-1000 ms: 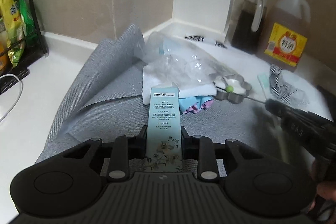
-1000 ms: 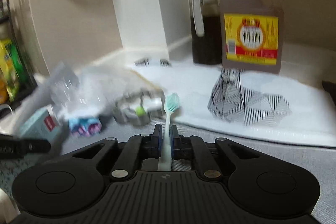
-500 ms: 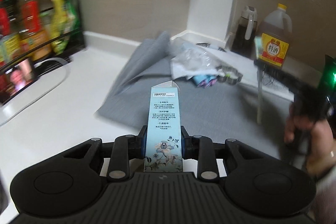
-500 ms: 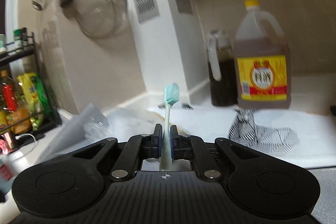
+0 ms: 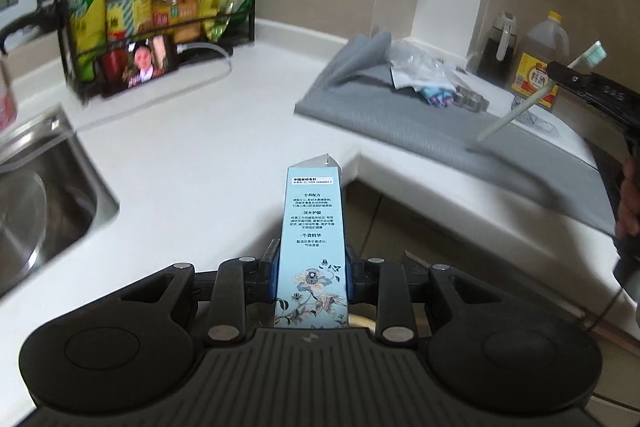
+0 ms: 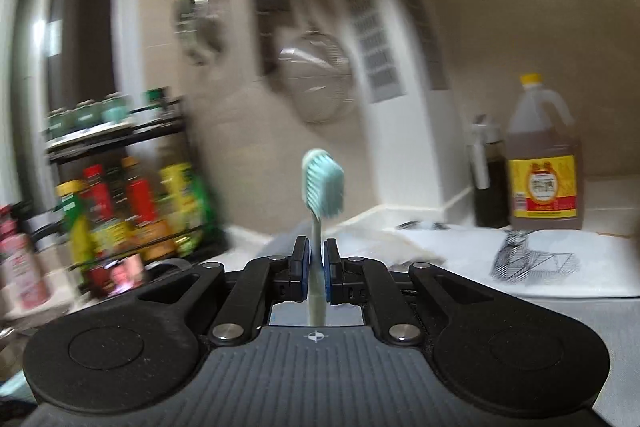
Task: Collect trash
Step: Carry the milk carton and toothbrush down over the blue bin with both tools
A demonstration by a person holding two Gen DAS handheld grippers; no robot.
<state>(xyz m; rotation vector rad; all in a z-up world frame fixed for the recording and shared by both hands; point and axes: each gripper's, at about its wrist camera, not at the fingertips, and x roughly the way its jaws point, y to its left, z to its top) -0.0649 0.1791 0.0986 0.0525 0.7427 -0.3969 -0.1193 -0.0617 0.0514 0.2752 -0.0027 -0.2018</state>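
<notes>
A tall pale-blue toothpaste box (image 5: 311,247) stands upright between the pads of my left gripper (image 5: 311,277), clamped low on its two narrow sides so the open flap points away from me. My right gripper (image 6: 316,267) is pinched almost fully closed on the thin handle of a toothbrush (image 6: 322,195), bristle head up. Both pieces look like trash being carried off together.

The box hangs over the inner corner of the white L-shaped counter (image 5: 208,147), just past its front edge, with bare floor below. More rubbish, a crumpled clear plastic bag (image 5: 416,63) among it, lies on the grey mat (image 5: 400,119) near the counter's back corner. The sink (image 5: 44,195) sits at the left edge, a bottle rack (image 5: 156,7) along the back wall. The open white stretch between them leaves me free room to swing.
</notes>
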